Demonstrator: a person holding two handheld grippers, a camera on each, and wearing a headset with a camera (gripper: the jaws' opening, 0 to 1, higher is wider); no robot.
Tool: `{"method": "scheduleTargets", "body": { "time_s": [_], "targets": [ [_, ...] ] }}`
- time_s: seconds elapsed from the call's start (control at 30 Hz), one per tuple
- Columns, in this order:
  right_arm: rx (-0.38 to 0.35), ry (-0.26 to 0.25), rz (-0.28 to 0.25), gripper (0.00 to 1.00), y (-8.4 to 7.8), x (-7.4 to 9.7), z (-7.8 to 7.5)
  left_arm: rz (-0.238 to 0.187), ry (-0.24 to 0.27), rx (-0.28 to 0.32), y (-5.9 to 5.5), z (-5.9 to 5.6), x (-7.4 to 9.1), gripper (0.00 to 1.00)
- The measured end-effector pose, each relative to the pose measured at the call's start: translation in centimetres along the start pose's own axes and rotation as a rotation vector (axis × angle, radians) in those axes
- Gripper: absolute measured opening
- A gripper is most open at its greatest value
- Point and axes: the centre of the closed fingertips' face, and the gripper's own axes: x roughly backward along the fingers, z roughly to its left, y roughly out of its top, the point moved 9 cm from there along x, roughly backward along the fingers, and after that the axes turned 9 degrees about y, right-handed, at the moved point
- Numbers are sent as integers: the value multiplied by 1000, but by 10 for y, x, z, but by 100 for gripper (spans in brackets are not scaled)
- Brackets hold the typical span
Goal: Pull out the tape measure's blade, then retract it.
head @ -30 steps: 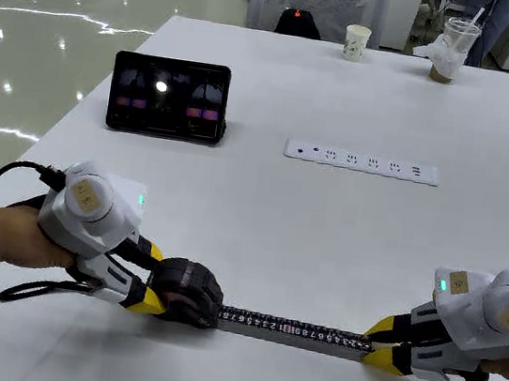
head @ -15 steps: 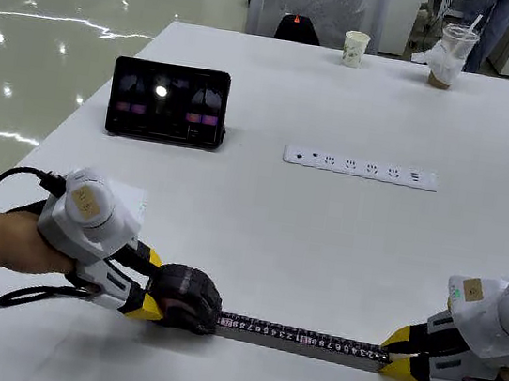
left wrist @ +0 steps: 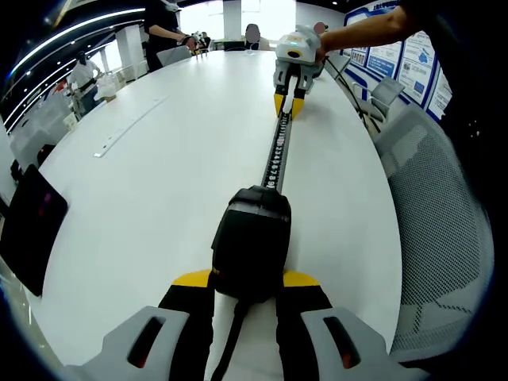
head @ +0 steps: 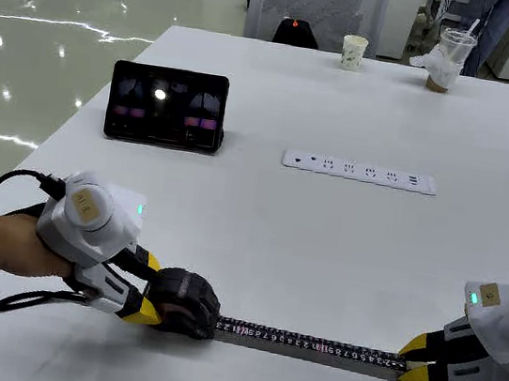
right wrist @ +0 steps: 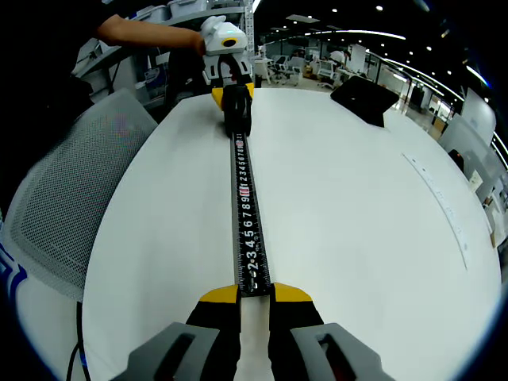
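Tape measure [head: 204, 312] lies along the near edge of the white desk [head: 324, 234]. Its dark case [left wrist: 252, 242] is at the left. Its blade [head: 309, 345] is drawn out to the right and lies flat on the surface with the numbers facing up.

The left claw [head: 148, 285] is closed around the case, with one yellow-tipped jaw pressed to each side. The right claw [head: 414, 362] is pinched nearly closed on the blade's free end, and the strip runs in between its two yellow tips.

The blade's long axis runs straight from left to right, parallel to the near edge. It forms a single line from one claw to the other. In each gripper view the blade leads directly away from the jaws to the other claw at its far end, so the two claws face each other along it.

The blade looks well extended, though whether the pull is finished cannot be told. Retracting it would likely mean bringing the right claw left along this same line toward the case, so that the blade feeds in straight rather than twisting.

A tablet [head: 167, 105] and a power strip [head: 360, 171] sit farther back on the desk, well apart from that line.
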Motion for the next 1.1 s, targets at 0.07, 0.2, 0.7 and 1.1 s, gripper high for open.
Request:
{"method": "scheduleTargets", "body": {
  "time_s": [0.07,0.2,0.7,1.1],
  "targets": [
    [2,-1,5,9,0,0,0,2,1,-2,0,1,-1,24],
    [2,-4,16,10,2,-1,-1,2,1,-14,1,0,-2,24],
    [20,-13,59,11,5,-2,1,33,6,-48,4,-2,-2,25],
    [44,-41,112,13,4,1,2,53,15,-63,6,-2,0,25]
  ]
}}
